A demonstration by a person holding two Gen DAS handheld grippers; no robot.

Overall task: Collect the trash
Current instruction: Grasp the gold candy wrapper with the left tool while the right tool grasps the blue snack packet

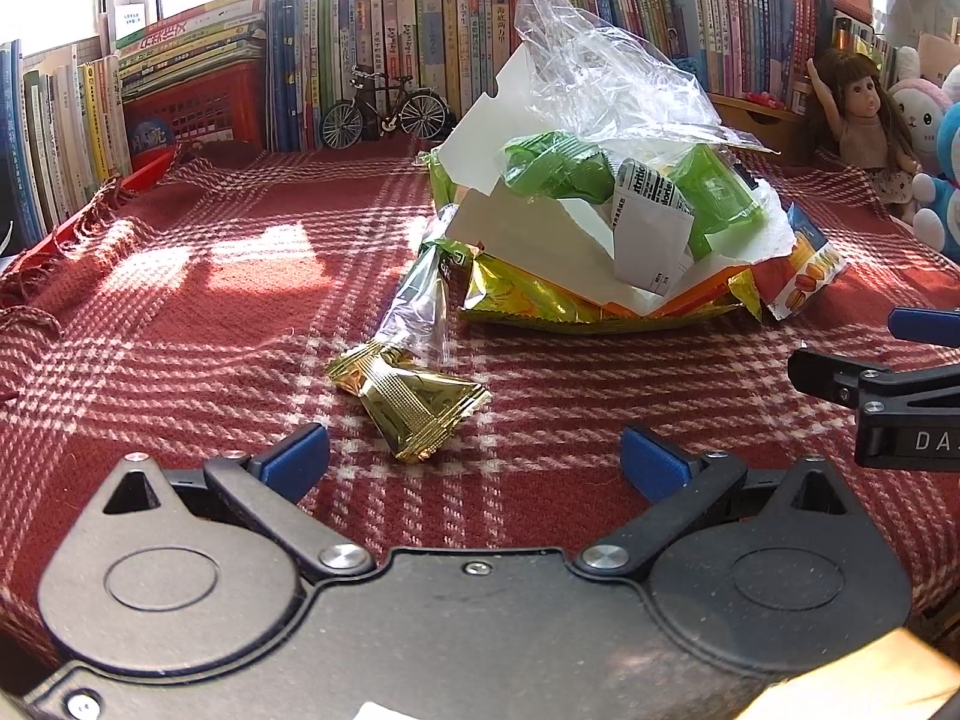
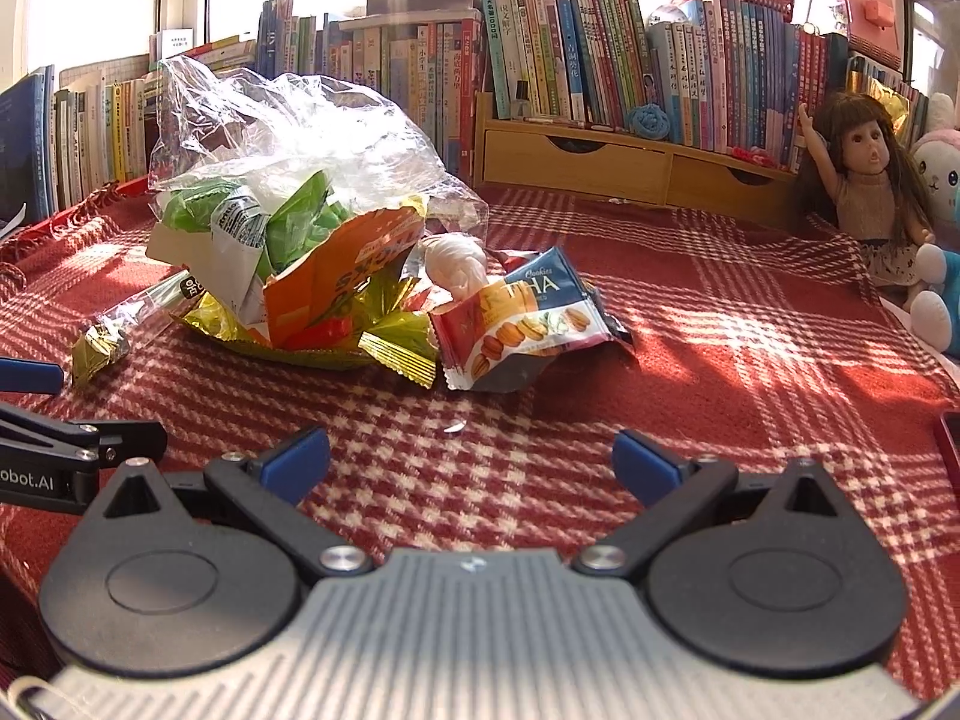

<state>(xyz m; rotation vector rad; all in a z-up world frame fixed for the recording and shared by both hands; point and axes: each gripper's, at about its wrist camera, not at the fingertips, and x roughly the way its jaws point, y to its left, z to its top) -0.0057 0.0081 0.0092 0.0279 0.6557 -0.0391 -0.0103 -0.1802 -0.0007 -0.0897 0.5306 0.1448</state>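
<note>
A heap of trash lies on the red plaid cloth: clear plastic, green wrappers, white card, gold foil. A small gold wrapper sits apart, just ahead of my left gripper, which is open and holds nothing. A long clear wrapper lies behind it. In the right wrist view the heap is ahead on the left, with a blue cookie packet at its near right edge. My right gripper is open and holds nothing, a short way before the packet. A tiny white scrap lies between the fingertips.
Rows of books line the back, with a model bicycle and a wooden drawer unit. A doll and plush toys stand at the right. The other gripper shows at each view's side edge.
</note>
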